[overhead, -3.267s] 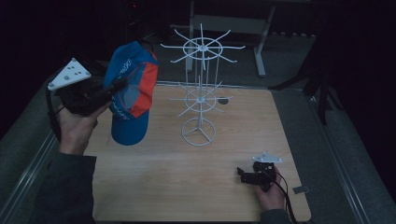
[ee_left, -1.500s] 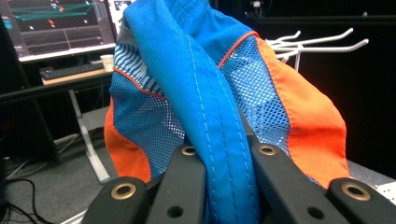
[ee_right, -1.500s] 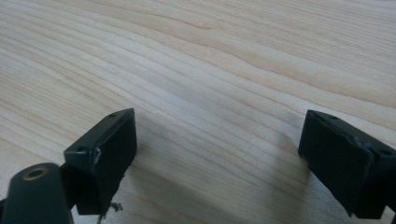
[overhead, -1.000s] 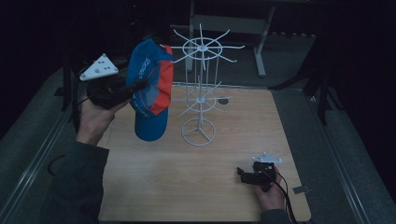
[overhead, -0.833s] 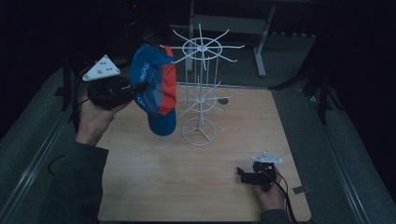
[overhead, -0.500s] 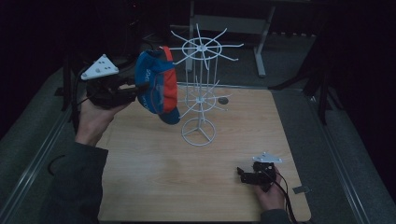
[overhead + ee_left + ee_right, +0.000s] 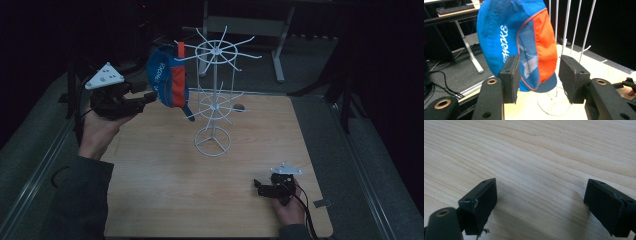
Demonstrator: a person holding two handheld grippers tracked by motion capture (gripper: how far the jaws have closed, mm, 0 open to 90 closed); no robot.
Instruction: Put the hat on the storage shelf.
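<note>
A blue and orange cap (image 7: 167, 75) hangs from an upper arm of the white wire rack (image 7: 215, 90) in the middle of the wooden table (image 7: 165, 190). My left gripper (image 7: 148, 96) is held up just left of the cap, open and apart from it. In the left gripper view the cap (image 7: 506, 30) hangs just beyond the spread jaws of the left gripper (image 7: 539, 72), with the rack's rods (image 7: 567, 27) behind it. My right gripper (image 7: 261, 186) rests open on the table near the front right. The right gripper (image 7: 541, 200) has bare wood (image 7: 536, 150) between its jaws.
A small dark object (image 7: 239, 106) lies on the table behind the rack. A little grey plate (image 7: 322, 203) lies at the table's front right corner. A desk frame (image 7: 280, 50) stands beyond the far edge. Grey floor borders the table on both sides.
My left gripper carried the cap up and right to the rack, then opened. The cap now hangs on a rack arm, out of the jaws. The right gripper has not moved.
</note>
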